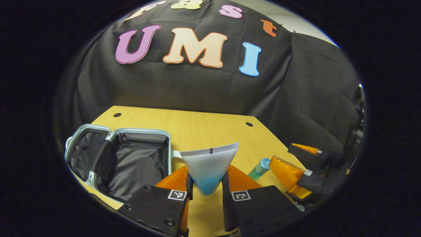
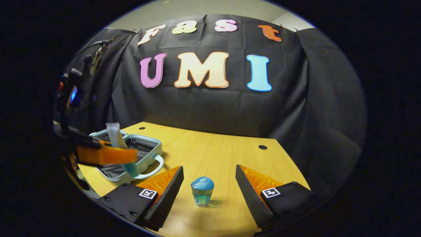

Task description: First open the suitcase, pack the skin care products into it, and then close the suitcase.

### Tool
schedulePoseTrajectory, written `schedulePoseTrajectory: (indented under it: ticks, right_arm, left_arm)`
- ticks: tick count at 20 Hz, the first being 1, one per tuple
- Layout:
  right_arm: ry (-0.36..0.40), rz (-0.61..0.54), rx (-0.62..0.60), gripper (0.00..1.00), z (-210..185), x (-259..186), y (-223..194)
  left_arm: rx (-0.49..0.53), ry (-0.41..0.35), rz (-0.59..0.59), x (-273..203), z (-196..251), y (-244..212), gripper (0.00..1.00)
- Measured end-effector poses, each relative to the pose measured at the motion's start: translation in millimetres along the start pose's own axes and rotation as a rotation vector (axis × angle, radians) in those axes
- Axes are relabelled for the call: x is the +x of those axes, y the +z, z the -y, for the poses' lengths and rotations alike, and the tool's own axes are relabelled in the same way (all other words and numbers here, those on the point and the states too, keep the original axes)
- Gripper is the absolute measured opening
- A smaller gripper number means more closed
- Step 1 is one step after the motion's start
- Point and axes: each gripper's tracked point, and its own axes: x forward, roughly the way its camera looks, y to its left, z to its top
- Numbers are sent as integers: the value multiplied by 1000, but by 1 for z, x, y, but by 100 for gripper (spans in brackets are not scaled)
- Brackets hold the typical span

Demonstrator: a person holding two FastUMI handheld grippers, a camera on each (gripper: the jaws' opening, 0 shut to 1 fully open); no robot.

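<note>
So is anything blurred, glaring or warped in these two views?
Left gripper view: sharp, tube crisp; fisheye bends the table edge. Right gripper view: left gripper near the rim is motion-smeared, small bottle sharp with a soft shadow; no strong glare.

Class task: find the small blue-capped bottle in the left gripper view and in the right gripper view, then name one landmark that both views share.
Left gripper view: the bottle lies right of centre on the table, between the held tube and the right gripper.
Right gripper view: the bottle sits low at centre, between that gripper's open fingers, untouched.
Shared landmark: the open suitcase, at the left in both.
</note>
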Motion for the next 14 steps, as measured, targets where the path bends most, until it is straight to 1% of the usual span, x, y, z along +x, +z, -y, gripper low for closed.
schedulePoseTrajectory:
  ticks: [1, 4, 6, 7, 8, 10, 11, 12, 13, 14]
  right_arm:
    - [0, -19, -5, 99, -1, 6, -11]
    - [22, -102, -3, 100, -7, 23, -50]
    - [31, -153, 2, 99, -12, 30, -72]
    - [31, -165, -3, 100, -13, 33, -79]
    - [25, -178, -9, 98, -12, 35, -84]
    - [9, -182, -12, 91, -10, 39, -87]
    - [20, -178, -2, 80, -13, 43, -87]
    - [1, -169, -15, 66, -11, 41, -85]
    - [12, -175, -20, 52, -12, 42, -86]
    - [27, -181, -13, 53, -15, 42, -85]
  left_arm:
    - [-3, 7, 5, -4, -3, 3, 35]
    - [-19, 27, 13, -18, -13, 10, 35]
    - [-10, 53, 13, -26, -22, 13, 35]
    - [-4, 64, 9, -28, -28, 11, 31]
    - [-1, 75, 5, -31, -32, 11, 35]
    - [-4, 88, 0, -35, -39, 9, 35]
    - [-8, 95, -4, -36, -42, 7, 35]
    - [-12, 103, -10, -37, -46, 5, 35]
    - [-17, 111, -17, -36, -50, 2, 35]
    - [-26, 118, -21, -36, -54, 0, 35]
